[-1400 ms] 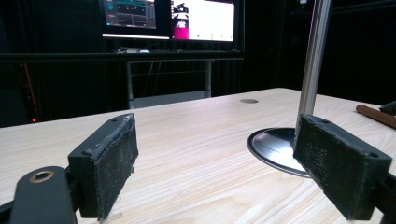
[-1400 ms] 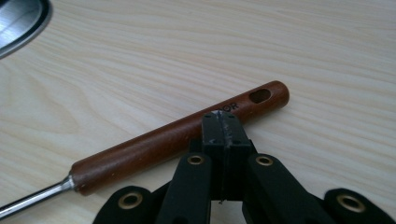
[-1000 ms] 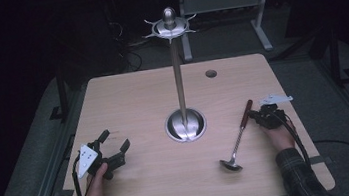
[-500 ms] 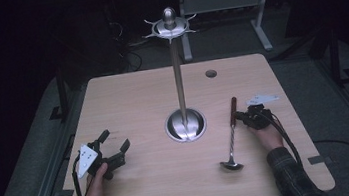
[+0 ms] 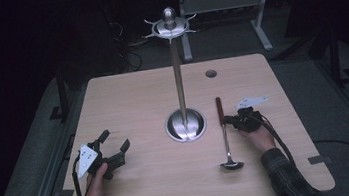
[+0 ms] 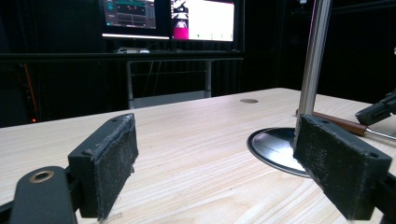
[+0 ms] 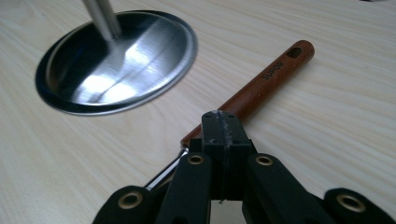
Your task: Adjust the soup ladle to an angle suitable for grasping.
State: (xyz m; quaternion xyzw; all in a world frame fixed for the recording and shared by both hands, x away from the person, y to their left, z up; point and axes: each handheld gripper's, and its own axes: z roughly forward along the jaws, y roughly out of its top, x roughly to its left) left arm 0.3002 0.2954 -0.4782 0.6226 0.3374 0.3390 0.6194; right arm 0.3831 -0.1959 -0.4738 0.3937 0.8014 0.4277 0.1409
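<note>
A tall metal stand (image 5: 178, 77) with a hooked crown rises from a round base (image 5: 185, 125) at the table's middle. A ladle (image 5: 225, 139) with a brown wooden handle (image 7: 266, 84) lies right of the base, bowl toward the front edge. My right gripper (image 5: 234, 121) is shut, its pads meeting with no gap, and its tips (image 7: 224, 122) sit on the handle where wood meets the metal shaft. My left gripper (image 5: 115, 139) stands open near the front left, nothing between its pads (image 6: 112, 163). Past them I see the stand's base (image 6: 275, 149).
A small round hole (image 5: 211, 73) marks the table's far right part. Beyond the table (image 5: 127, 98) stand lit monitors (image 6: 168, 16) on a desk, and another desk's legs (image 5: 259, 22). Cables trail from both grippers toward the front edge.
My right gripper has slid left toward the stand's base. The ladle's handle has swung left with it, from a tilt to the right to nearly straight, the bowl staying put. The left gripper has kept still.
</note>
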